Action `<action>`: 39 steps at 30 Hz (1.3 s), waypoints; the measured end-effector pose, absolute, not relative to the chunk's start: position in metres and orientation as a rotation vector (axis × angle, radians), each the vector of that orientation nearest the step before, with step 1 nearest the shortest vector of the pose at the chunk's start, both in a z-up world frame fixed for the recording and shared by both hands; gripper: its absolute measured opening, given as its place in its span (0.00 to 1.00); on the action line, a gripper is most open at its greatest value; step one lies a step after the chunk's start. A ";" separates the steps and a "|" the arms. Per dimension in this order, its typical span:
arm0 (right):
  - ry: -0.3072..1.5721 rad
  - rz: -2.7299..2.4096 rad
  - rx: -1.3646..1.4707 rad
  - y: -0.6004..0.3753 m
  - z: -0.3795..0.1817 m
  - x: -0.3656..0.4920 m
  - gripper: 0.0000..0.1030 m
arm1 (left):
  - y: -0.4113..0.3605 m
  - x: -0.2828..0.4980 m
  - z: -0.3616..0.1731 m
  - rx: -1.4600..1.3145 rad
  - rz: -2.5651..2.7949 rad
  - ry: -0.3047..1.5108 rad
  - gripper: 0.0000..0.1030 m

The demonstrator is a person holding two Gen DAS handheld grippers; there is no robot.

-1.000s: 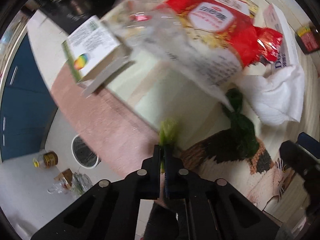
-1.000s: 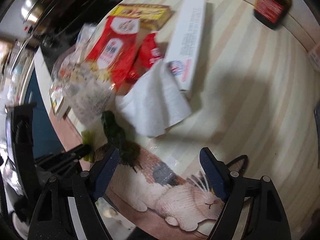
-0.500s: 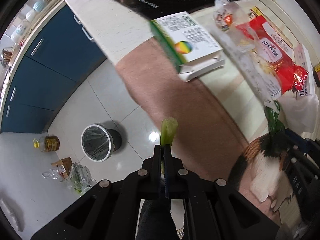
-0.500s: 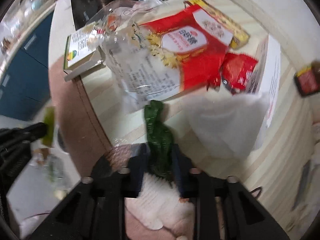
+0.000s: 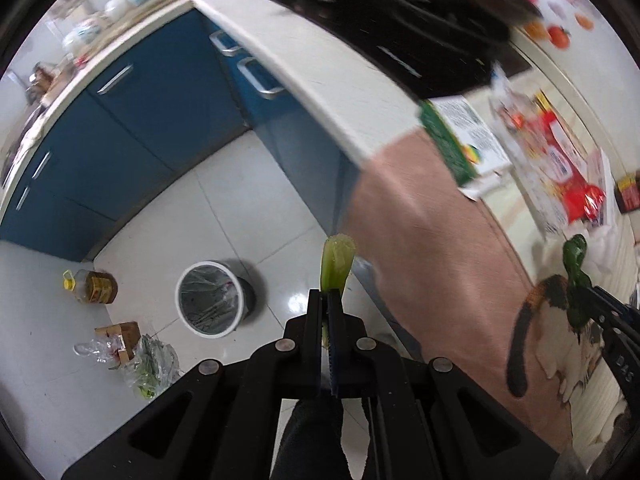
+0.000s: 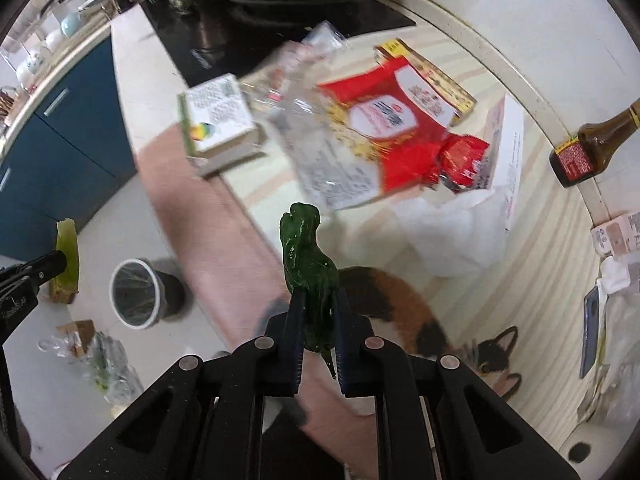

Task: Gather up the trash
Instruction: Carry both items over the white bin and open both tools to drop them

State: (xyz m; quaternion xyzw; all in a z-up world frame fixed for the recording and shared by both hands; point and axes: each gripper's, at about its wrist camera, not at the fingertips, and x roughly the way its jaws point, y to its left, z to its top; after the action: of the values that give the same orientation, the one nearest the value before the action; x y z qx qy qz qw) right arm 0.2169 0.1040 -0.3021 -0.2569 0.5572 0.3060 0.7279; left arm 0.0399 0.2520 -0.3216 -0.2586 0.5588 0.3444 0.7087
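Note:
My left gripper is shut on a pale green vegetable stalk and holds it in the air off the counter edge, above the floor. A white trash bin lined with a clear bag stands on the floor below and to the left. My right gripper is shut on a dark green wilted leaf, lifted above the counter's front edge. The bin also shows in the right wrist view, low at the left. The left gripper with its stalk shows at the far left there.
On the counter lie a red snack bag, a clear plastic bag, a green-and-white box, white tissue and a sauce bottle. A cat-print mat covers the front. Blue cabinets, an oil jug and bagged scraps border the floor.
My left gripper has swung off the counter out over the floor with the stalk. My right gripper has shut on the dark green leaf and lifted it off the counter.

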 end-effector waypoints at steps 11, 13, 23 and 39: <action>1.185 1.000 -0.614 0.215 -0.272 0.097 0.13 | 0.311 -0.076 -0.346 -0.768 0.957 1.193 0.00; 1.211 1.065 -0.638 0.239 -0.289 0.075 0.13 | 0.326 -0.105 -0.368 -0.828 1.010 1.201 0.00; 1.398 1.258 -0.782 0.354 -0.471 -0.040 0.13 | 0.425 -0.226 -0.531 -1.090 1.240 1.255 0.00; 1.576 1.227 -0.943 0.452 -0.731 -0.110 0.50 | 0.484 -0.306 -0.734 -1.460 1.119 1.185 0.54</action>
State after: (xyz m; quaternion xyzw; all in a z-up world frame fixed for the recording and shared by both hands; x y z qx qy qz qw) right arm -0.1102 0.4520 -0.7312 -0.3812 0.6372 0.4962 0.4499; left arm -0.3056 0.4836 -0.7345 -0.5929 0.4812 0.4543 0.4588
